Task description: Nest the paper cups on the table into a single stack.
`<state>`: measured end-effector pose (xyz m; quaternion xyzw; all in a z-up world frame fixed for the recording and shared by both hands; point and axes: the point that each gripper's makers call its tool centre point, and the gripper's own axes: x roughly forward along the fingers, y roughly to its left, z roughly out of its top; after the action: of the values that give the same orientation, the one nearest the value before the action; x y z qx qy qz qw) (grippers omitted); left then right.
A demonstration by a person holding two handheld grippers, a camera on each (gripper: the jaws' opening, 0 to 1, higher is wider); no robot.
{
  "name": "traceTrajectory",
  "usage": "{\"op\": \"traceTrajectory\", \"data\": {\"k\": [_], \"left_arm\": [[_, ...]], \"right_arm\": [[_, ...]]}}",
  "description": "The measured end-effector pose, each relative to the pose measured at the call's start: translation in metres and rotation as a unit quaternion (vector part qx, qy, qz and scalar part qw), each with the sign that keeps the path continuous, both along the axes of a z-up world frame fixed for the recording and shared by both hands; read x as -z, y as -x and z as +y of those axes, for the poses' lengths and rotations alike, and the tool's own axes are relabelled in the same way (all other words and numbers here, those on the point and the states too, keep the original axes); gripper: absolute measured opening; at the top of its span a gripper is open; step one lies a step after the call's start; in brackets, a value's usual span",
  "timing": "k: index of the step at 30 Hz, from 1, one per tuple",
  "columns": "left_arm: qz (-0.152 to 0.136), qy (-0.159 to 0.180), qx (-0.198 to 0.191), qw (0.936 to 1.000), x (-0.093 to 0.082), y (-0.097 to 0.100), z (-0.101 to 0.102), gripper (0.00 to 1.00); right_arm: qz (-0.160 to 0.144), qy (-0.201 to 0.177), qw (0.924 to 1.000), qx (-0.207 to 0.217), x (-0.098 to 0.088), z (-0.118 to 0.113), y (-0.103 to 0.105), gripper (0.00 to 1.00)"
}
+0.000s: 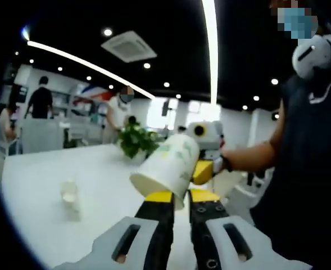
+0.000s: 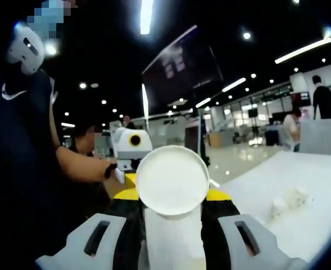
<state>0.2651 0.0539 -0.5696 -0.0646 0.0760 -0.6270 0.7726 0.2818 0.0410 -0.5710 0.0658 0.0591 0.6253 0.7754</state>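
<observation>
Between both grippers' jaws, a white, leaf-printed paper cup (image 1: 168, 167) seems clamped, tilted.

The small cup (image 1: 69, 194) on the table (image 1: 36, 191) is blurred (its print unreadable), like the pale objects (image 2: 289, 202).

The paper cup (image 1: 168, 166) in the left gripper view looks matt white paper with a faint green print; its base (image 2: 172, 180) in the right gripper view is smooth, dull white. The left gripper (image 1: 179, 211) has glossy yellow and black plastic jaws on light grey matt plastic arms. The tabletop (image 1: 53, 174) is smooth white, slightly sheeny. The ceiling is dark and glossy, mirroring lights.
</observation>
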Motion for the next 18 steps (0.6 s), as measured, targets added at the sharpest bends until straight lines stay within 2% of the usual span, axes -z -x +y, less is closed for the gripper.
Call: {"op": "traceTrajectory", "data": {"k": [5, 8, 10, 13, 15, 18], "left_arm": [[0.003, -0.004, 0.052, 0.9986, -0.008, 0.015, -0.005, 0.0], [0.0, -0.029, 0.069, 0.9972, -0.004, 0.02, -0.007, 0.0], [0.0, -0.055, 0.079, 0.9953, 0.003, 0.023, -0.007, 0.0], [-0.001, -0.073, 0.076, 0.9944, 0.01, 0.02, -0.005, 0.0], [-0.001, -0.07, 0.073, 0.9949, 0.009, 0.019, -0.004, 0.0], [0.001, -0.064, 0.067, 0.9957, 0.007, 0.017, -0.003, 0.0]], "right_arm": [[-0.002, 0.008, 0.9998, -0.016, -0.006, 0.0, 0.007, 0.38], [-0.005, 0.03, 0.9995, -0.012, -0.003, -0.003, 0.006, 0.45], [-0.009, 0.023, 0.9997, -0.007, -0.008, -0.006, 0.004, 0.5], [-0.01, 0.017, 0.9998, -0.009, -0.013, -0.009, 0.005, 0.47], [-0.013, 0.027, 0.9995, -0.011, -0.011, -0.01, 0.006, 0.41], [-0.013, 0.031, 0.9994, -0.009, -0.007, -0.01, 0.006, 0.4]]}}
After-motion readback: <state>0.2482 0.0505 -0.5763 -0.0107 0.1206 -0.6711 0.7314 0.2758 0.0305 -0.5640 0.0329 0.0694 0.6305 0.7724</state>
